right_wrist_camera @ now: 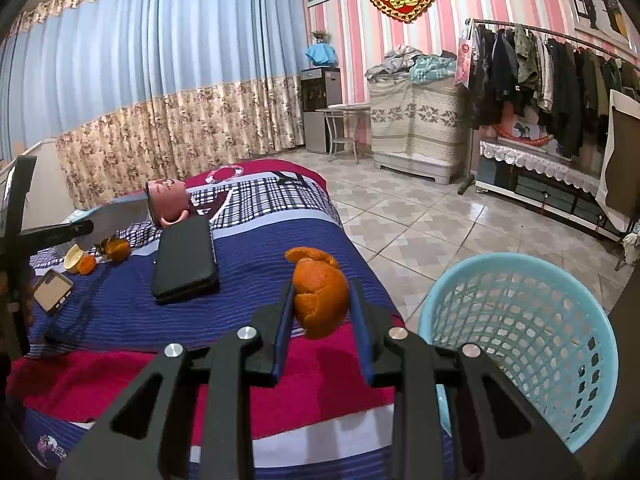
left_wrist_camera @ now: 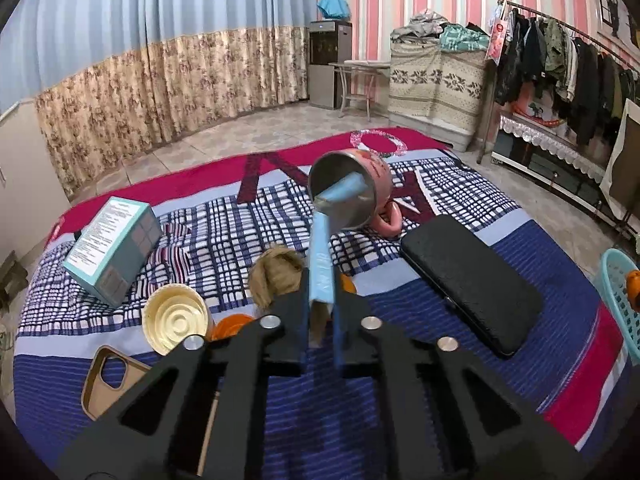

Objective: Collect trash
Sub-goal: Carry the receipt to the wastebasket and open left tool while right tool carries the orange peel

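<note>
Right tongs (right_wrist_camera: 320,312) are clamped on an orange peel (right_wrist_camera: 320,300), just left of the blue basket (right_wrist_camera: 520,320). Peel's light, floppy and probably tears easily, so pinch the thick middle. Left tongs (left_wrist_camera: 320,308) squeeze a blue wrapper (left_wrist_camera: 322,264) above the bed (left_wrist_camera: 440,360), also left of the basket.

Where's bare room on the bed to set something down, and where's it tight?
Free: the blue-striped stretch between the phone case and the black wallet, and the red band at the bed edge beside the blue basket. Crowded: left of the wallet, where tin lid, orange peels, teal box and pink mug cluster.
</note>
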The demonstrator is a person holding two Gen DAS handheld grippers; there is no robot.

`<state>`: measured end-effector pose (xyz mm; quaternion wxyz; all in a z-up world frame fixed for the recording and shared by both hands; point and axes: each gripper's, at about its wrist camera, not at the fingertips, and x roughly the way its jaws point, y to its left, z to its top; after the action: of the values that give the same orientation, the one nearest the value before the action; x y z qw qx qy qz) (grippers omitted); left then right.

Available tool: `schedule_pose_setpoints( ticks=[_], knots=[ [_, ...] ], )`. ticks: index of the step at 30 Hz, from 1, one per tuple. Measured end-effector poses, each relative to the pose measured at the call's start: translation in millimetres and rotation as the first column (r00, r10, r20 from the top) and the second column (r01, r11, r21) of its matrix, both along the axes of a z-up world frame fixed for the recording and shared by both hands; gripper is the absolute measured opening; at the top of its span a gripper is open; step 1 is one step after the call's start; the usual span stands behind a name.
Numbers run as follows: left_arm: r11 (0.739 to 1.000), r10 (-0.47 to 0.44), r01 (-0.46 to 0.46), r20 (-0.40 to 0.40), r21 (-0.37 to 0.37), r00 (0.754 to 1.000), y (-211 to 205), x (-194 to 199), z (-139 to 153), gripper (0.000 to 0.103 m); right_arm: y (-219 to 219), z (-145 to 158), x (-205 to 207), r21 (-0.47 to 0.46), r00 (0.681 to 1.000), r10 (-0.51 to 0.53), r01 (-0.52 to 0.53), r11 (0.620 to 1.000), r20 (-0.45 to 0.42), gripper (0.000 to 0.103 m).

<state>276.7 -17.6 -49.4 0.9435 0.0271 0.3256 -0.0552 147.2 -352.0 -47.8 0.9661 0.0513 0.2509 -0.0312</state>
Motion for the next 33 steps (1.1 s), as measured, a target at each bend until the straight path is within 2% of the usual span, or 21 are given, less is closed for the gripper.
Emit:
schedule_pose_setpoints(
  ticks=[4,8,15,18,25,33],
  knots=[
    [1.000,-0.024,0.024,0.078,0.009,0.997,-11.0,-18.1,17.6,0.006,-6.2,5.1,-6.6,-0.001,1.000,-0.017,0.017,1.000,0.019,0.028],
    [0.998,-0.064,0.067,0.148,-0.015,0.987,-28.8,-36.8,44.4,0.006,-24.5,16.7,-19.4,-0.002,0.998,-0.053,0.053,0.999,0.041,0.028],
    [0.972,-0.214,0.229,0.194,-0.057,0.957,-102.5,-65.5,74.7,0.006,-63.8,27.6,-54.7,-0.014,0.989,-0.138,0.139,0.990,0.060,0.028],
    [0.955,-0.275,0.291,0.193,-0.060,0.942,-136.6,-74.9,73.7,0.006,-82.4,29.3,-69.1,-0.021,0.982,-0.180,0.182,0.983,0.058,0.028],
    [0.893,-0.438,0.448,0.154,-0.036,0.886,-221.7,-100.8,52.5,0.006,-122.6,28.1,-97.2,-0.019,0.959,-0.276,0.277,0.961,0.059,0.028],
    [0.820,-0.569,0.572,0.097,-0.003,0.816,-285.7,-125.1,21.5,0.006,-162.0,13.1,-116.1,0.013,0.934,-0.354,0.354,0.935,0.042,0.028]
  ],
)
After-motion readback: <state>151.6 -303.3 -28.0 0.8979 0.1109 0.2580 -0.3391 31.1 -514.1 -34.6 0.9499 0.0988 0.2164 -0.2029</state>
